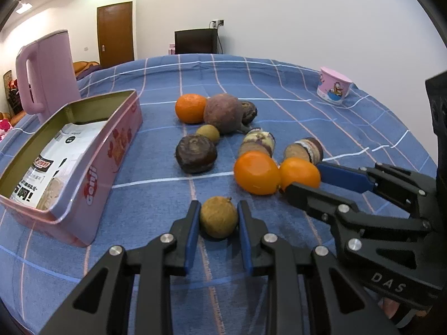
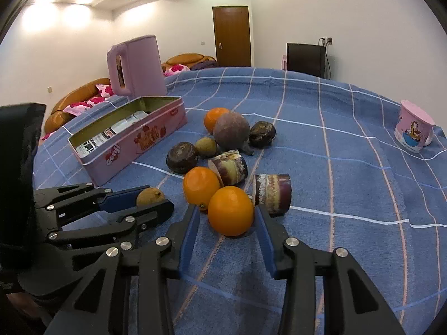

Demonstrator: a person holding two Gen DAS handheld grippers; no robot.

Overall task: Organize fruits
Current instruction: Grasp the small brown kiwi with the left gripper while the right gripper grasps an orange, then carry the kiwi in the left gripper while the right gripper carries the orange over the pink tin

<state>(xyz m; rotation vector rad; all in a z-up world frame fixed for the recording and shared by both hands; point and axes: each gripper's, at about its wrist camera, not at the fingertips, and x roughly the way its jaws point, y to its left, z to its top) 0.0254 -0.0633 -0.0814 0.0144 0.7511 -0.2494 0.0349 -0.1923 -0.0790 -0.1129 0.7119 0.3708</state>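
**Both grippers closing in on fruit, tin waits at left**

Left wrist view, L to R: pink tin point(image 1: 83, 167) fills left-centre of frame, lid off, a printed packet inside. Bottom centre, left gripper point(image 1: 218, 217) straddles a small brown round fruit point(image 1: 218, 217); pads touch or nearly touch both sides, fruit on the cloth, so gripping or abt to grip, can't tell how firmly. Centre-right, right gripper point(image 1: 303, 178) brackets the near orange point(image 1: 300, 174). In the right wrist view its fingers point(image 2: 190, 231) sit wide of that orange point(image 2: 231, 211), gap on the left side: open, not yet clamped.

Rest of pile sits mid-frame: 2 more oranges, dark round fruits, cut cane-like pcs. Pink mug point(image 1: 333, 89) upper right.

Judgement: step = pick & move to tin. Close slow on the widest part, keep pads level w/ fruit centre so it doesn't squirt out. Orange touches its neighbour point(image 1: 256, 172); lift straight up before swinging left, else it rolls the neighbour.
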